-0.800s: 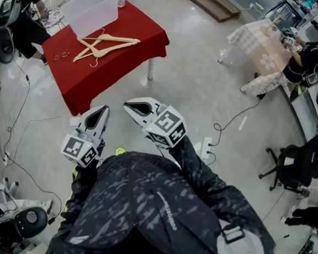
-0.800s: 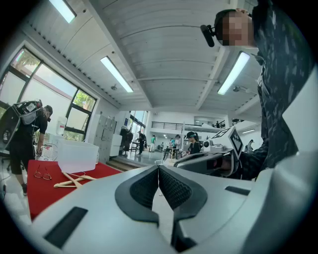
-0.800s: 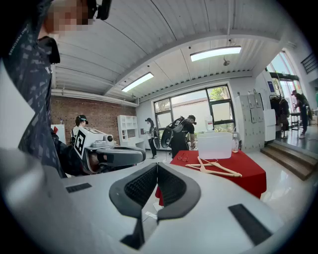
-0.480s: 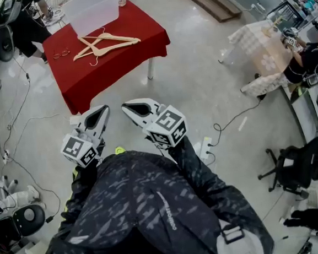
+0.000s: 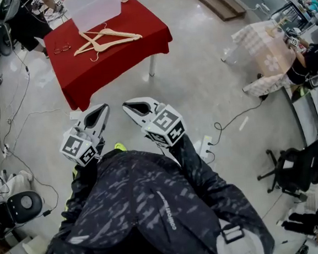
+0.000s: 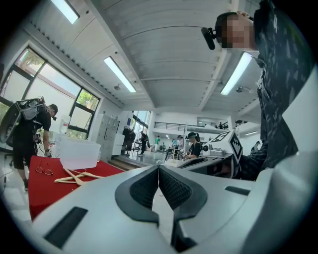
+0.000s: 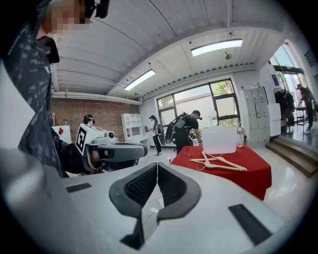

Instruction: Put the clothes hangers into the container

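Note:
Wooden clothes hangers (image 5: pixel 106 40) lie crossed on a red-clothed table (image 5: pixel 119 55), just in front of a translucent plastic container (image 5: pixel 96 7) at the table's far edge. Both grippers are held out over the floor, well short of the table. My left gripper (image 5: pixel 102 108) is shut with nothing in it, its pads (image 6: pixel 149 186) meeting edge to edge. My right gripper (image 5: pixel 126 105) is likewise shut and empty, its pads (image 7: pixel 169 186) pressed together. The hangers (image 7: pixel 219 162) and the container (image 7: pixel 219 140) lie ahead and to the right in the right gripper view, and the hangers (image 6: pixel 74 175) low on the left in the left gripper view.
A pair of glasses (image 5: pixel 61 49) lies on the red cloth left of the hangers. Cables and a power strip (image 5: pixel 206 145) trail over the floor. A checked-cloth table (image 5: pixel 260 48) and an office chair (image 5: pixel 293 170) stand to the right. A person (image 7: pixel 186 130) bends near the table's far side.
The head view has shifted slightly, so the table sits a little higher in the frame. Both grippers stay shut in the same place.

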The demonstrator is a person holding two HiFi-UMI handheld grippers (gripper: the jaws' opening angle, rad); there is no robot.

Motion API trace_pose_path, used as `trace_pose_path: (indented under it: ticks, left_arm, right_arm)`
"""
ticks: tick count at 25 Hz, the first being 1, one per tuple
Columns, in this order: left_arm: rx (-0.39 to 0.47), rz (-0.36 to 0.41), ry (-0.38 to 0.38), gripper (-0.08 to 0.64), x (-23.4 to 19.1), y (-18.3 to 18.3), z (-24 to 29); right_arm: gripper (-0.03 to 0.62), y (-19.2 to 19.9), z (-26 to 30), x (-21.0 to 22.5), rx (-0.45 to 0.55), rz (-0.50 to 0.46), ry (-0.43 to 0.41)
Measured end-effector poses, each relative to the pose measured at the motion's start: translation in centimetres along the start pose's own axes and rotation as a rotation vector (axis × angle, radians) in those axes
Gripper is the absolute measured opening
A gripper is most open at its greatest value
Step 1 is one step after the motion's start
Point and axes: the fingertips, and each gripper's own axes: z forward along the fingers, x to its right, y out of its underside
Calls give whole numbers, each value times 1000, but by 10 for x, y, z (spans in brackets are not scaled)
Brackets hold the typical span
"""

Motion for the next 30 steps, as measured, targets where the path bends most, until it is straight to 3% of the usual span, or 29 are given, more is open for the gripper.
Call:
trace_pose_path:
  ticks: [8,15,30]
  left_arm:
    - [-1,-31,-24,11,-21,3,0]
    - [-13,-49,0,11,-53,1,15]
    - [-28,-108,70,12,-136,-10,48]
  right_arm:
    - [15,5,18,14,-35,2,1]
    - [15,0,40,38,-78,-22,38]
    - [15,-25,111,93,-131,18,68]
